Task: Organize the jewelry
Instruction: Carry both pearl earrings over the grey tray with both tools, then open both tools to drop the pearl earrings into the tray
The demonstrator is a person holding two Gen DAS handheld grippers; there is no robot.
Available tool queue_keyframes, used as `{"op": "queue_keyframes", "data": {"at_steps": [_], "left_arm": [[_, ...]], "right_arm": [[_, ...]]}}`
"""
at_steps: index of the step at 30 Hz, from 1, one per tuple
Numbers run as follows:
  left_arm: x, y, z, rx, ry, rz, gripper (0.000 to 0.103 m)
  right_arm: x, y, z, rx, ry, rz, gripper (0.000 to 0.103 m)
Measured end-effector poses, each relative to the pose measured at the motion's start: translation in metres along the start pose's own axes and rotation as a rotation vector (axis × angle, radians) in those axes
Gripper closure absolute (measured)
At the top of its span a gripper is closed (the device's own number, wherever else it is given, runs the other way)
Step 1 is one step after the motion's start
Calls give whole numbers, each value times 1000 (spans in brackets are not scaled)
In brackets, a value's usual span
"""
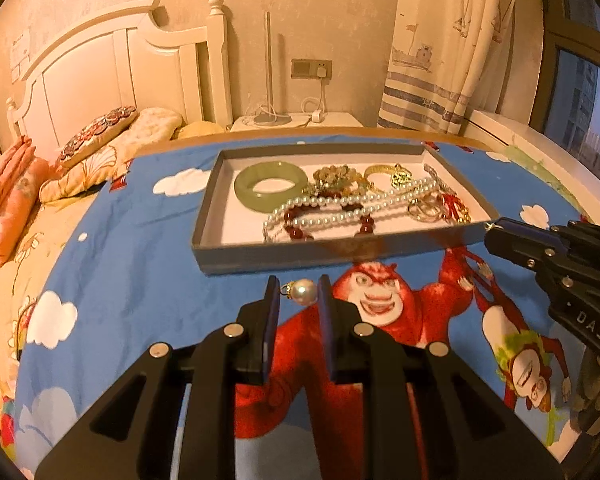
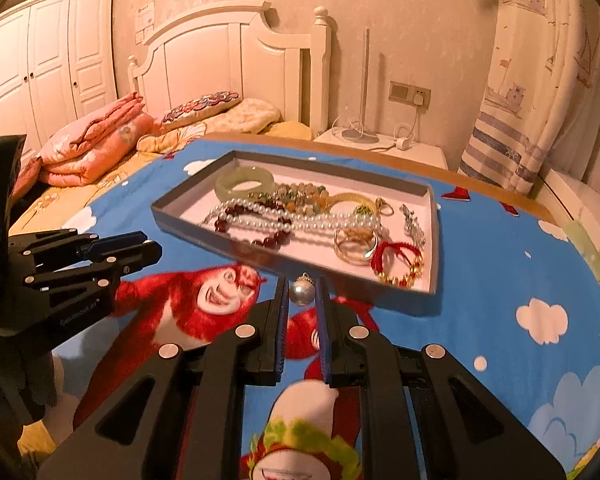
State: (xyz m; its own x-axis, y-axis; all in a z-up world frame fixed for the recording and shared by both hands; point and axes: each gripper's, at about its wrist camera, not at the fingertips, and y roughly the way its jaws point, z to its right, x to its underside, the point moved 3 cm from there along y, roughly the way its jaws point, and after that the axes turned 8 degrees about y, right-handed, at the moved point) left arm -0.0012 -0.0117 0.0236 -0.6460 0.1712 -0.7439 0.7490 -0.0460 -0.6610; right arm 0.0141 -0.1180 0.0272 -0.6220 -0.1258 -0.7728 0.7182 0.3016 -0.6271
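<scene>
In the left wrist view my left gripper (image 1: pixel 299 285) is shut on a pearl earring (image 1: pixel 305 292) with a small gold cap, just above the cartoon bedsheet and in front of the grey tray (image 1: pixel 204 216). In the right wrist view my right gripper (image 2: pixel 301 283) is shut on a second pearl earring (image 2: pixel 302 293), close to the tray's near wall (image 2: pixel 260 258). The tray holds a jade bangle (image 1: pixel 265 192), a pearl necklace (image 1: pixel 340 210), a red bead bracelet (image 2: pixel 256 236) and several gold pieces. Each gripper shows in the other's view: right gripper (image 1: pixel 496 233), left gripper (image 2: pixel 150 246).
The tray lies on a blue cartoon sheet (image 1: pixel 140 248) over a bed. Folded pink quilts (image 2: pixel 92 148) and pillows (image 1: pixel 100 136) lie far left by the white headboard. A nightstand (image 1: pixel 296 120) with a lamp base and a charger stands behind; a curtain (image 1: pixel 440 60) hangs at the right.
</scene>
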Motion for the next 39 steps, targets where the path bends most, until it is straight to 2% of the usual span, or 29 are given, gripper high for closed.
{"op": "queue_keyframes", "data": {"at_steps": [7,11,16,26,39], "left_arm": [[-29,7,3,9,25,33,84],[-47,22,4,76,9,34,84],[-63,41,12,119,26,17,84],[-60,71,17,193,4,-15,84],[-60,77,32,206,40,-24,84]], "right_arm": [[-19,8,6,-38,42,29,90],[-29,18,7,-38,39,35,90],[-34,37,7,-36,30,14,90],[-31,65,14,-83,88,-42,90],[-30,70,21,-86,122,-59,90]]}}
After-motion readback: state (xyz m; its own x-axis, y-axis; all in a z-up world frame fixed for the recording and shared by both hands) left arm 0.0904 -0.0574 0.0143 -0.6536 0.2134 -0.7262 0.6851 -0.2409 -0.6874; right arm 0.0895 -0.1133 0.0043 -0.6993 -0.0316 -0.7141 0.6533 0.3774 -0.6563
